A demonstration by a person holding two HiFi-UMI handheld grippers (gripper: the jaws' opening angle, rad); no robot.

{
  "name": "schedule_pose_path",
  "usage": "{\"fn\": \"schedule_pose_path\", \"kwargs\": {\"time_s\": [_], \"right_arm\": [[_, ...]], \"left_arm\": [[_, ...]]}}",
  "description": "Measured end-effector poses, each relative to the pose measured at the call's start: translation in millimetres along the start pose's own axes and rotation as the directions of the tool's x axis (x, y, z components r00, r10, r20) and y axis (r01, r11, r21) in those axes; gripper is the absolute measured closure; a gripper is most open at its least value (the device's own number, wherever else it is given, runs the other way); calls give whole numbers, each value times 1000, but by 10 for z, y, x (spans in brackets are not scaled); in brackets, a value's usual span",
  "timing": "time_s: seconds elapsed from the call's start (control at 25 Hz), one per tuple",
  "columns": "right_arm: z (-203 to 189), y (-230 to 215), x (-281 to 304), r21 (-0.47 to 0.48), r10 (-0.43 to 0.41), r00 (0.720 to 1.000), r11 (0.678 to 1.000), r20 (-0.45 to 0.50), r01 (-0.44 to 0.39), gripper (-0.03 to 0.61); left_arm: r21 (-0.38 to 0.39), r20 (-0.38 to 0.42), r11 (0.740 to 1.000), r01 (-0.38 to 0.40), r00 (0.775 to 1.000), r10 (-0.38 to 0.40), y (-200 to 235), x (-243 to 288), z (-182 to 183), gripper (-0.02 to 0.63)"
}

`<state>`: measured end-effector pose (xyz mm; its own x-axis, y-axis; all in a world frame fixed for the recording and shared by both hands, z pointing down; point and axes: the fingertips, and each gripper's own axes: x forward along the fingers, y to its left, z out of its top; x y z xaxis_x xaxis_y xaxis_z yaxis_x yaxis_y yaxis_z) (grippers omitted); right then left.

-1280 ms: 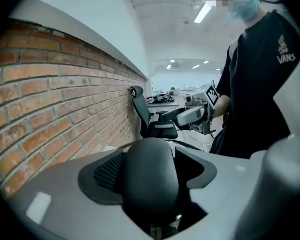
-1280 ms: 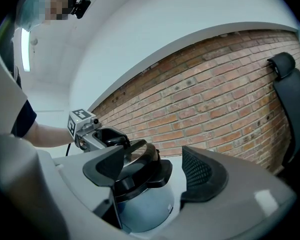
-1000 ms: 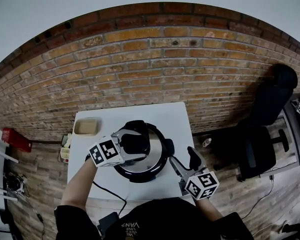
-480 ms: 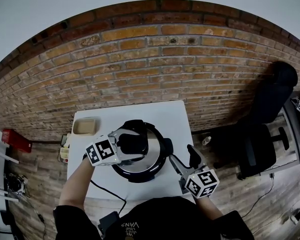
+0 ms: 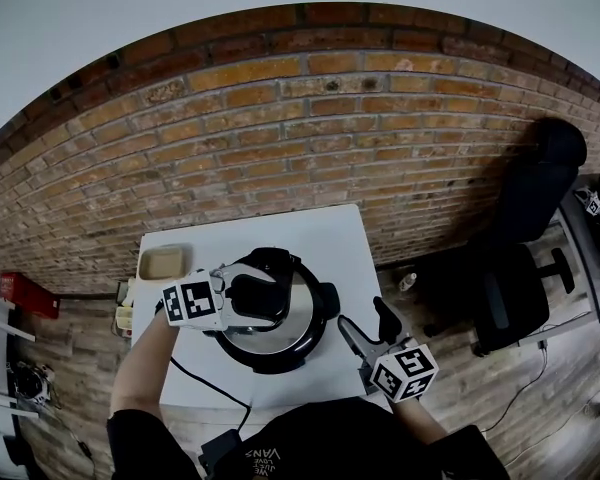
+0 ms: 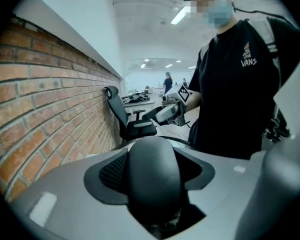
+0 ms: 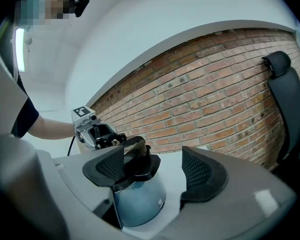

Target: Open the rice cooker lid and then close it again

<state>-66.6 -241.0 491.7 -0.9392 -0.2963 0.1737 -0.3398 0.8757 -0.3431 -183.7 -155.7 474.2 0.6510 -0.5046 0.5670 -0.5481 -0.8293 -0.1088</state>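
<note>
While the right gripper (image 5: 363, 318) gapes, the left gripper (image 5: 245, 301) clamps a rounded black handle (image 6: 154, 176).

At centre a black-and-silver rice cooker (image 5: 295, 318) sits on a white table (image 5: 330, 243), a beige tray (image 5: 165, 263) at its left, a red-brown brick wall (image 5: 310, 138) above, and black-and-white square markers on the left gripper (image 5: 250, 298) and right gripper (image 5: 370, 323).

Upright steel rice cooker (image 5: 272, 356), black-handled lid (image 5: 302, 313)

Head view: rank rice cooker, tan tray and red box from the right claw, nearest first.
1. rice cooker, on the table, just left of the right claw.
2. tan tray, at the table's far-left corner.
3. red box, on the floor left of the table.
</note>
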Motion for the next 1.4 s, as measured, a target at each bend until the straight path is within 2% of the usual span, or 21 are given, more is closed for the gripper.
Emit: {"fn": "schedule_pose_path", "kwargs": {"time_s": [0.24,0.48,0.68,1.0,1.4], "right_arm": [[28,-28,75,-8,33,999,999,-17,-33,224],[46,42,184,-40,127,990,991,-61,-130,224],[64,181,267,-66,134,988,988,-76,-139,224],[11,447,193,-5,-39,999,999,7,39,224],[-127,774,-92,50,-215,972,976,99,211,224]], "left_arm": [[59,-29,991,119,993,-118,-64,20,7,334],[83,-43,982,168,985,-165,-112,24,24,334],[124,-31,970,211,977,-209,-149,1,27,334],[140,12,960,241,969,-245,-131,-28,13,333],[144,14,964,222,974,-226,-126,-18,33,334]]}}
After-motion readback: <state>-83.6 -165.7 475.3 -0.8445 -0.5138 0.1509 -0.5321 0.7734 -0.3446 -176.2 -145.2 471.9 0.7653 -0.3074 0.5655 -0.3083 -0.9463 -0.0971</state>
